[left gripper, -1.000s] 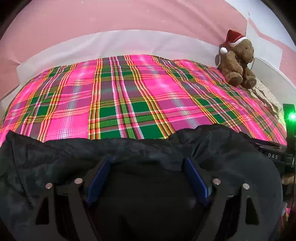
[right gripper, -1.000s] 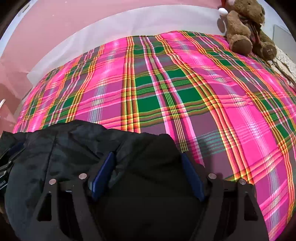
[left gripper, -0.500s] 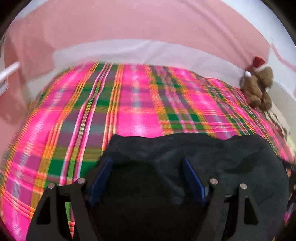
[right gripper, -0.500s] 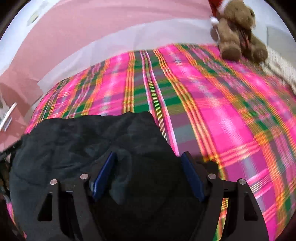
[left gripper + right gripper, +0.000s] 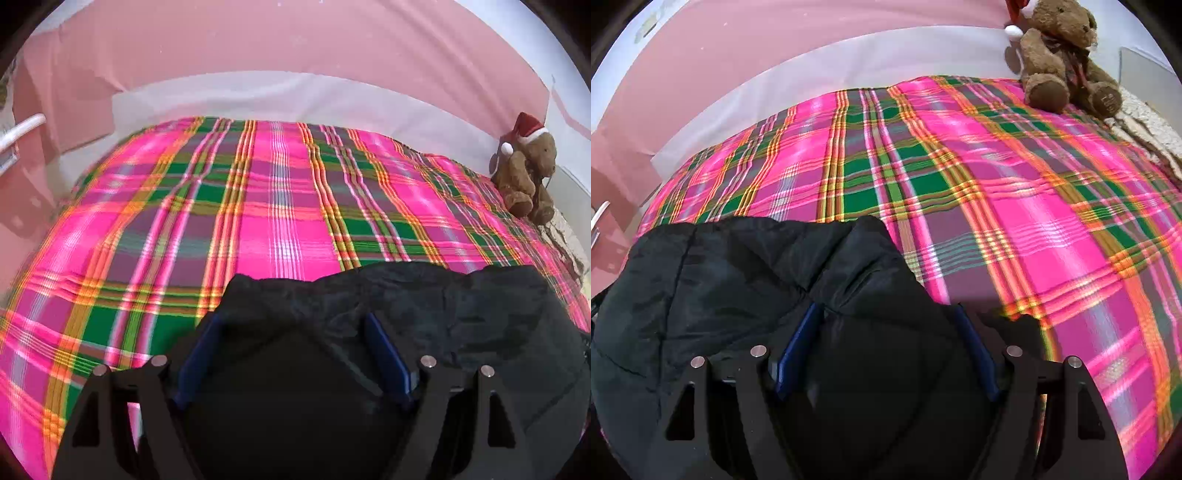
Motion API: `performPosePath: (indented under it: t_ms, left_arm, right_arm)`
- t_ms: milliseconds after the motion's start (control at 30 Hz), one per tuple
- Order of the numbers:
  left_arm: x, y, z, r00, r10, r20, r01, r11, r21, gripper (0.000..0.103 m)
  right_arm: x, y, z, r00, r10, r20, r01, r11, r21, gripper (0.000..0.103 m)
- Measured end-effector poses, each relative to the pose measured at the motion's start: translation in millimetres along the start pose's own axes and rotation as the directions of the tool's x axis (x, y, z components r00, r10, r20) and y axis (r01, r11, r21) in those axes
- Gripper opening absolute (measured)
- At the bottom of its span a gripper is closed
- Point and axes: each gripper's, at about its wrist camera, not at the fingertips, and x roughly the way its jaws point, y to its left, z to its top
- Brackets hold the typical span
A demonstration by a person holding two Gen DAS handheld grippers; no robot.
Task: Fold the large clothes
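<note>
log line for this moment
left gripper: gripping black jacket | right gripper: gripping same jacket | surface: plaid bedspread

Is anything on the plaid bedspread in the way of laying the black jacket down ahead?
Nothing visible. The plaid bedspread ahead of the black jacket is bare; the teddy bear sits off at the far right corner.

One black garment (image 5: pixel 461 314), one plaid bedspread (image 5: pixel 258 221), one teddy bear (image 5: pixel 526 177), two grippers
</note>
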Motion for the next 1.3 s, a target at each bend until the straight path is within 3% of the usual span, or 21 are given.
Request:
performPosePath:
  t_ms: [167, 300, 367, 433, 500, 700, 900, 1000, 1133, 1300]
  left_arm:
    - [-60.3, 10.9, 2.5, 0.992, -0.061, 0.112, 0.062, 0.998, -0.006, 0.081]
    - [-94.8, 20.2, -18.2, 0.981, -0.099, 0.168, 0.1, 0.995, 0.006, 0.081]
    - [-91.2, 22.9, -31.4, 0.984, -0.095, 0.15, 0.094, 0.995, 0.01, 0.081]
    - [-74.8, 26.1, -42.7, 0.993, -0.066, 0.099, 0.066, 0.998, 0.0, 0.081]
    - [-59.0, 32.3, -53.3, 0.996, -0.061, 0.064, 0.062, 0.998, -0.025, 0.081]
    - [-49.9, 32.1, -62.1, 0.994, -0.061, 0.089, 0.064, 0.998, -0.03, 0.083]
    - [-75.7, 27.1, -60.3, 0.997, -0.028, 0.076, 0.031, 0.998, -0.048, 0.081]
    - [-104.2, 14.0, -57.0, 0.992, -0.028, 0.125, 0.028, 1.0, -0.002, 0.081]
    - [-128.2, -23.0, -50.5, 0.984, -0.085, 0.158, 0.077, 0.996, 0.055, 0.081]
    - [-125.9, -73.6, -57.9, 0.973, -0.196, 0.12, 0.184, 0.977, 0.104, 0.081]
  right_arm:
    - [-59.3, 2.7, 3.0, 0.994, 0.019, 0.107, -0.017, 1.0, -0.02, 0.074]
    - [-96.8, 6.1, -11.3, 0.983, 0.065, 0.174, -0.057, 0.997, -0.05, 0.074]
    - [-96.6, 6.5, -21.2, 0.985, 0.07, 0.16, -0.061, 0.996, -0.057, 0.074]
    - [-79.1, 4.5, -31.4, 0.994, 0.047, 0.102, -0.041, 0.997, -0.063, 0.064]
    - [-58.8, -3.5, -37.6, 0.998, 0.026, 0.057, -0.023, 0.999, -0.047, 0.063]
    - [-36.2, -7.0, -48.3, 0.999, 0.011, 0.05, -0.008, 0.998, -0.062, 0.063]
    - [-57.7, -9.7, -40.8, 0.999, -0.014, 0.039, 0.016, 0.999, -0.036, 0.064]
    - [-92.6, -1.5, -37.1, 0.994, -0.002, 0.112, 0.009, 0.998, -0.057, 0.064]
    - [-124.9, 33.0, -38.9, 0.986, 0.068, 0.154, -0.048, 0.99, -0.133, 0.064]
    - [-128.4, 79.0, -54.7, 0.98, 0.164, 0.115, -0.136, 0.967, -0.214, 0.064]
